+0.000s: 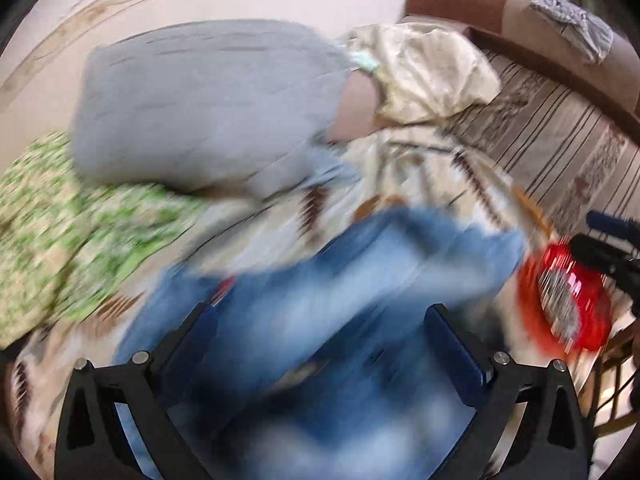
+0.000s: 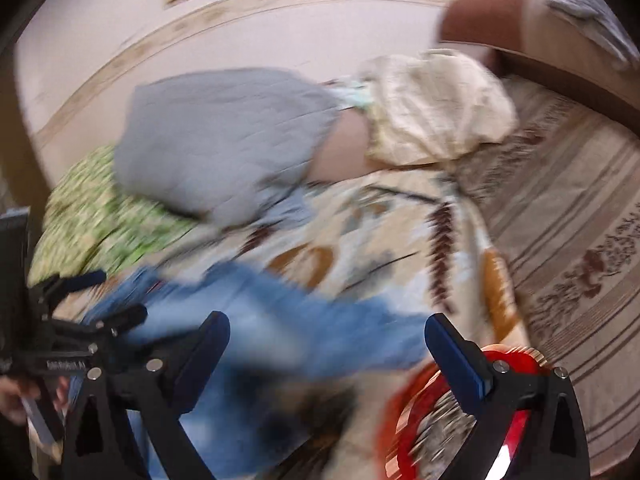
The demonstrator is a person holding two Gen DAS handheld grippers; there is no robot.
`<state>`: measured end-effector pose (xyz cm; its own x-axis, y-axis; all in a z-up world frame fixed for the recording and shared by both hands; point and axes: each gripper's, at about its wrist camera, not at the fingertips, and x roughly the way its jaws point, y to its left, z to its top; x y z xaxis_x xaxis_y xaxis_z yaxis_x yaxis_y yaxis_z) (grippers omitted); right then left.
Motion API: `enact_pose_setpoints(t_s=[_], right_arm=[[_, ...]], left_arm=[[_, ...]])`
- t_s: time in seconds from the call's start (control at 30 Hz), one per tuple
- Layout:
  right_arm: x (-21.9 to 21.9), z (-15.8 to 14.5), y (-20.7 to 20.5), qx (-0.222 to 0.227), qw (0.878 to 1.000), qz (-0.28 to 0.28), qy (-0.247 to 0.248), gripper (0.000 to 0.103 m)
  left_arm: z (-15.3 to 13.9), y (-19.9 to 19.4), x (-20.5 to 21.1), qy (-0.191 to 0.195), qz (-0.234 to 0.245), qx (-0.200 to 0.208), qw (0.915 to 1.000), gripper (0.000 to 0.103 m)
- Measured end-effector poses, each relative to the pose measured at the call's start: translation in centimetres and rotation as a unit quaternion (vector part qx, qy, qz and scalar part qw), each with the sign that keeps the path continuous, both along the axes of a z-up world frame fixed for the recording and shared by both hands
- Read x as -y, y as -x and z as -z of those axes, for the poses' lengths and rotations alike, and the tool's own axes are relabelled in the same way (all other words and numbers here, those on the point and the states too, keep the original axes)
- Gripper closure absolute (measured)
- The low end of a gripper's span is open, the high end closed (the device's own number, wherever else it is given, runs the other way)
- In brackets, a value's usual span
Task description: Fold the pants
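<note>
- Both views are badly motion-blurred, so fine detail is lost.
- The blue denim pants (image 1: 320, 280) lie across a patterned sheet (image 1: 420, 168) on a bed, spread from lower left toward the right, directly beneath both grippers.
- The left gripper (image 1: 320, 340) has its jaws spread wide, with nothing between the pads; the denim sits below them, not pinched.
- The right gripper (image 2: 326, 344) also has its jaws wide apart and empty, above the right-hand end of the pants.
- Whether a fold is already made cannot be told through the blur.
- A grey pillow (image 1: 200, 104) and a cream pillow (image 1: 424, 72) lie at the far side; a green-patterned cloth (image 1: 60, 232) lies to the left.
- A red round object (image 1: 568, 304) sits just beside the right end of the pants.
- Judgement: denim is soft but fairly heavy and thick, so it will drape and hold a crease, not slip.
- Judgement: the best holds are at the waistband and the hem, one gripper at each corner, taking both layers.
</note>
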<state>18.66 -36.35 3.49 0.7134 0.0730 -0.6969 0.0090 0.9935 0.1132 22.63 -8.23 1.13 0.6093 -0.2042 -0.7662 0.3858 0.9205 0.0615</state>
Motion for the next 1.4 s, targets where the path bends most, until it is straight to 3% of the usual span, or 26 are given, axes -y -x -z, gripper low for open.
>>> enact_pose_setpoints(t_s=[0.17,0.37,0.53,0.7,0.73,0.77,0.83,0.87,0.97,1.13,1.27,1.4], right_arm=[[-8.1,1.7,3.7,-0.02,0.994,-0.105,-0.018,0.003],[-19.1,4.6,7.1,-0.047,0.971,-0.232,-0.025,0.003],[-26.7,8.1,7.4,-0.071,0.947,-0.315,-0.004,0.004],[-30.0,12.1,4.3,-0.113,0.937,-0.331,-0.006,0.006],[-30.4,12.8,3.8,-0.121,0.936,-0.33,-0.009,0.019],[-30.9,13.9,3.2,-0.139,0.932,-0.333,-0.015,0.043],[-31.5,15.6,2.4,-0.166,0.927,-0.335,-0.017,0.067],[-31.7,16.1,2.2,-0.166,0.929,-0.332,-0.01,0.069],[-32.1,15.3,2.5,-0.152,0.929,-0.337,-0.013,0.075],[-34.2,11.7,3.9,-0.12,0.924,-0.363,-0.025,0.076],[-37.8,9.5,6.5,-0.111,0.903,-0.411,-0.048,0.076],[-40.7,10.5,9.8,-0.128,0.883,-0.45,-0.046,0.076]], left_arm=[[0.9,5.7,-10.7,-0.03,-0.067,-0.011,0.9973,0.0],[3.9,10.2,-20.0,-0.015,-0.138,-0.047,0.9892,0.0],[7.7,9.0,-22.2,0.022,-0.146,-0.081,0.9857,0.0],[12.0,6.6,-22.7,0.053,-0.125,-0.115,0.984,0.0],[12.4,6.4,-22.7,0.061,-0.116,-0.119,0.9843,0.012],[13.2,6.1,-22.3,0.072,-0.095,-0.135,0.9837,0.059],[13.4,6.1,-21.8,0.063,-0.076,-0.138,0.9855,0.07],[13.0,6.2,-21.4,0.059,-0.055,-0.138,0.9871,0.079],[11.6,6.7,-22.0,0.063,-0.05,-0.133,0.9879,0.082],[7.5,9.3,-26.4,0.082,-0.079,-0.094,0.989,0.086],[5.9,13.3,-30.2,0.071,-0.112,-0.089,0.9872,0.086],[7.9,17.0,-32.2,0.059,-0.136,-0.121,0.9815,0.085]])
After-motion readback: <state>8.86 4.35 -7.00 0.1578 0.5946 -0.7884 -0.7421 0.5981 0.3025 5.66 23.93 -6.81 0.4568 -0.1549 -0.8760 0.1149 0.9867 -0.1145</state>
